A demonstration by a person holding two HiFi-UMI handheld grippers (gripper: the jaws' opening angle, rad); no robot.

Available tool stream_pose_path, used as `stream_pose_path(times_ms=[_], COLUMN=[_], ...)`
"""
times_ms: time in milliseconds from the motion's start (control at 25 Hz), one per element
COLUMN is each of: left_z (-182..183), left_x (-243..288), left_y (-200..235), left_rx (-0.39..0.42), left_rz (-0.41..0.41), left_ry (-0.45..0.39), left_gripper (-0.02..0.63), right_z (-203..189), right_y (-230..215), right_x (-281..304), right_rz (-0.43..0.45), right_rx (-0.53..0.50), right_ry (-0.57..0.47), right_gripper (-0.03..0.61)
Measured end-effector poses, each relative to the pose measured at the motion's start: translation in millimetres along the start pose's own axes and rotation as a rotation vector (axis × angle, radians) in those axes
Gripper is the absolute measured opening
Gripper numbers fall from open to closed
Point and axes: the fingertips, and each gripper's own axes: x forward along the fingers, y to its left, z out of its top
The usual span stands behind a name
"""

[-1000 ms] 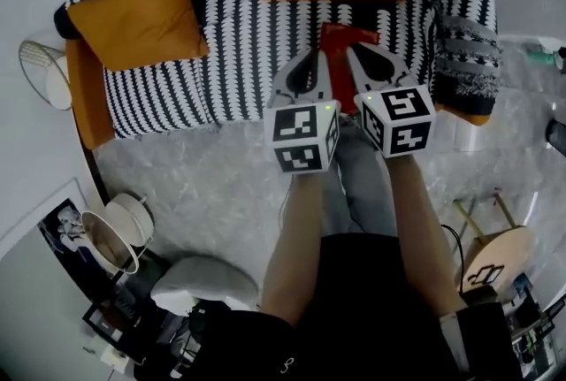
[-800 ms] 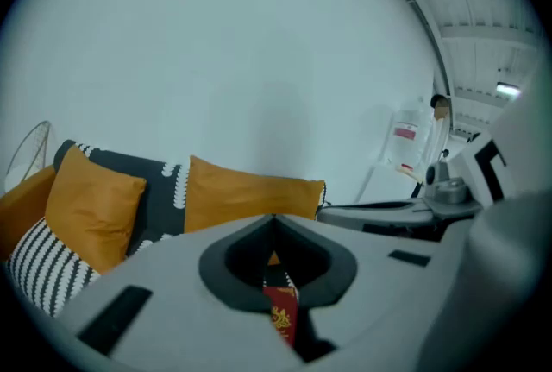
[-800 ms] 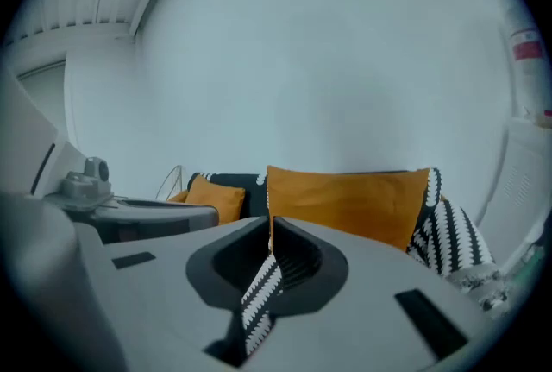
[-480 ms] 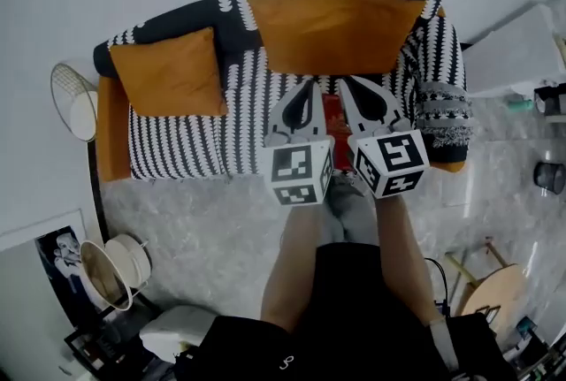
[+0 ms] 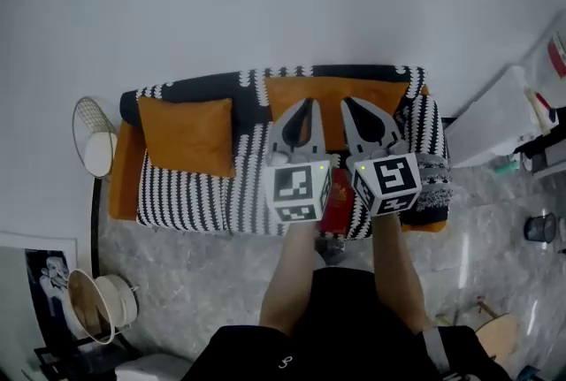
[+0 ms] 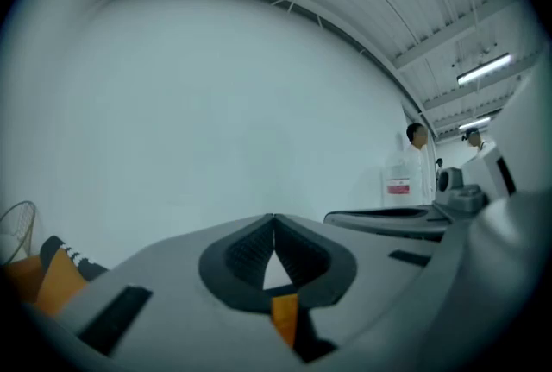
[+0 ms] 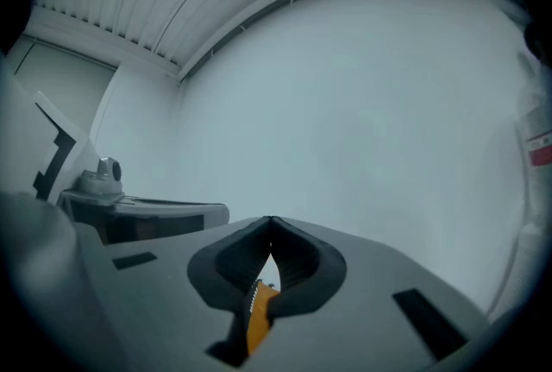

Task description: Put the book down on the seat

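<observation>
**Book down on seat, both claws clenched empty**

We see the red book (image 5: 337, 204) lying flat on the sofa seat (image 5: 190, 198), only a sliver showing between the two marker cubes (image 5: 296, 191). Left claw (image 5: 307, 102) and right claw (image 5: 346, 102) are both clenched on nothing, tips toward 12 o'clock. The book lies at 6 o'clock from both tips, long axis roughly 12-to-6, neither hand clearly nearer. We judge placing done. Seat cover is soft, knit-look black-and-white stripes; the orange cushion (image 5: 187, 136) is plump; the book is thin, stiff, straight-edged.
</observation>
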Motion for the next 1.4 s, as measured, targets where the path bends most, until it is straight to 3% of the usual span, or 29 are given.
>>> stream_pose_path(times_ms=[240,360,640,1400], left_z=[61.6,80.0,85.5,78.2], left_x=[-3.0,-5.7,-4.7,-1.5], left_y=[3.9,6.7,-11.8,-16.2], left_rx=[0.054,0.066,0.126,0.145], left_rz=[0.022,0.035,0.01,0.015], left_ry=[-0.115,-0.15,-0.154,-0.138], left_gripper=[0.012,0.012,0.012,0.012], right_z=[67.4,85.3,75.5,74.0], right_y=[-7.4,-8.7,-3.8,-5.7], right_x=[10.3,2.5,-7.9,-8.6], right_rz=[-0.014,-0.021,0.003,0.029], right_rx=[-0.082,-0.055,-0.045,-0.05], right_ry=[-0.109,-0.155,-0.145,-0.151], right_gripper=[0.011,0.011,0.011,0.011])
